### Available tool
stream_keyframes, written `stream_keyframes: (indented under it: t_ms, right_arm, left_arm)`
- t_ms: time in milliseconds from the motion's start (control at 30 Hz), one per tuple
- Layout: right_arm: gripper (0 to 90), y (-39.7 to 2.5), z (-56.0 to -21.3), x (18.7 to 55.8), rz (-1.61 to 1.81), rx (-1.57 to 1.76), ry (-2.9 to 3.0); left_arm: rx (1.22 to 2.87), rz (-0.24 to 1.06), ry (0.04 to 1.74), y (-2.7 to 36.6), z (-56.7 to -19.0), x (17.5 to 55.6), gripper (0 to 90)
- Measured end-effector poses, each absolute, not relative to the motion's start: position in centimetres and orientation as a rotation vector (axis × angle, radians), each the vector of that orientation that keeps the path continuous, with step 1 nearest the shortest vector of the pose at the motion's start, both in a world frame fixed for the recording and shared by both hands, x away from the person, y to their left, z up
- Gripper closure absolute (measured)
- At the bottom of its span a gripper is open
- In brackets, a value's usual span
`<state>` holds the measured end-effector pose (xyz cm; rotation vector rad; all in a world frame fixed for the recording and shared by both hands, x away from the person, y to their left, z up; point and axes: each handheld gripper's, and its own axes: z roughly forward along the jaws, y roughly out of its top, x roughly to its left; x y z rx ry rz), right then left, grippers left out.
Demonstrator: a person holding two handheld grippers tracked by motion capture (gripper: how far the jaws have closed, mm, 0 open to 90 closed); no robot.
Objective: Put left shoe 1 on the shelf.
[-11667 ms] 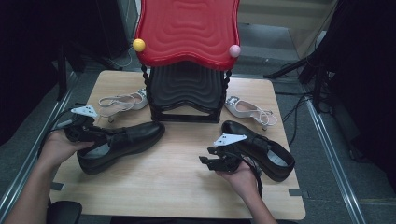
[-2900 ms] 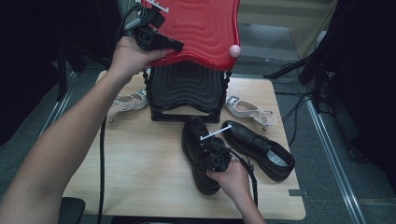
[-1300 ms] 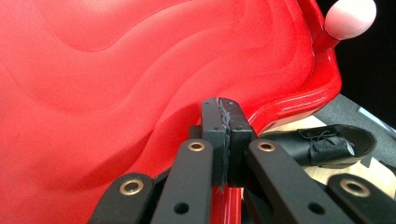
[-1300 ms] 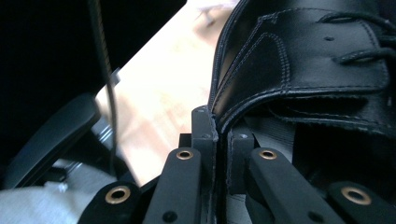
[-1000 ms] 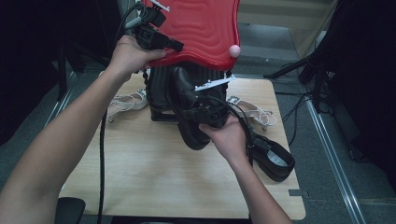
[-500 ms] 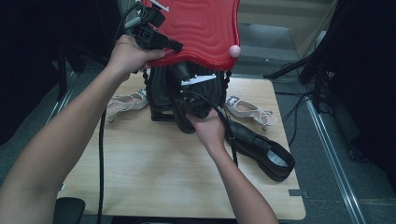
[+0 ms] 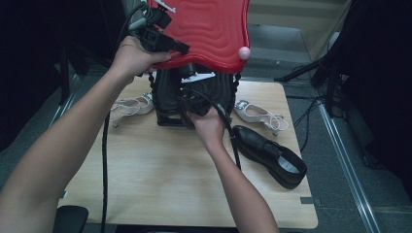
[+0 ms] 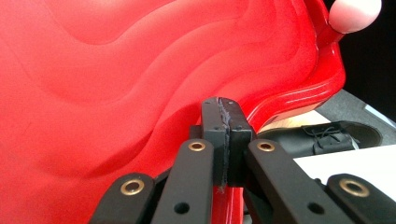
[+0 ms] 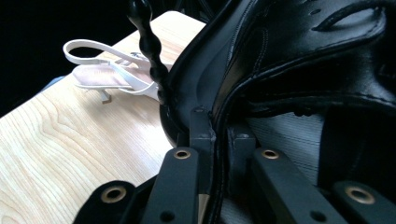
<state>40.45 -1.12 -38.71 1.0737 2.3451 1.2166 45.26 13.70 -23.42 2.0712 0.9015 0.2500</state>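
1. Right gripper (image 9: 219, 186) first: its fingers are clamped on the collar edge of a black leather shoe (image 9: 299, 70), leather pinched tight between them.
2. The change: a moment ago that shoe was still out over the counter (image 7: 160, 174), in front of the rack; now the right gripper (image 7: 194, 99) has carried it in under the red tray, onto the black lower shelf (image 7: 167, 92). The shoe looks nearly seated, so a release seems close.
3. Left gripper (image 8: 223, 140): fingers squeezed together on the near rim of the red tray (image 8: 140, 79), and it has stayed there, tipping the tray up at the far left so the shelf beneath is open.
4. In the high view the left gripper (image 7: 167, 41) sits high on the red tray (image 7: 209, 29), with the left hand (image 7: 133, 56) wrapped round it.
5. Outward now: the second black shoe (image 7: 269, 155) lies on the counter to the right, well apart from the rack and, by my reading, the next to go.
6. Two white slingback heels flank the rack, one on the left (image 7: 128, 104), one on the right (image 7: 257, 114).
7. In the way: the beaded black post (image 9: 149, 51) stands just beside the held shoe, and the tray's pink knob (image 7: 244, 52) hangs overhead. It's a tight slot.
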Motion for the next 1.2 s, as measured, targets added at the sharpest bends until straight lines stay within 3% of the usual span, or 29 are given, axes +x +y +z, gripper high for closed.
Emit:
stream_keyframes:
  t_ms: [433,533,667,1200]
  right_arm:
    - [67.0,-0.9,-38.5,40.7,1.245,1.129,2.416]
    - [68.5,-0.6,-38.6,40.3,1.216,1.105,2.423]
    - [85.4,-0.6,-38.0,40.0,1.218,1.119,2.383]
    - [86.5,-0.4,-37.0,41.8,1.286,1.159,2.245]
  left_arm:
    - [2.054,0.258,0.906,13.8,-23.6,45.1,90.0]
    - [2.056,0.260,0.908,13.8,-23.6,45.1,90.0]
    - [2.051,0.261,0.911,13.8,-23.6,45.1,90.0]
    - [2.057,0.238,0.921,14.0,-23.5,45.2,90.0]
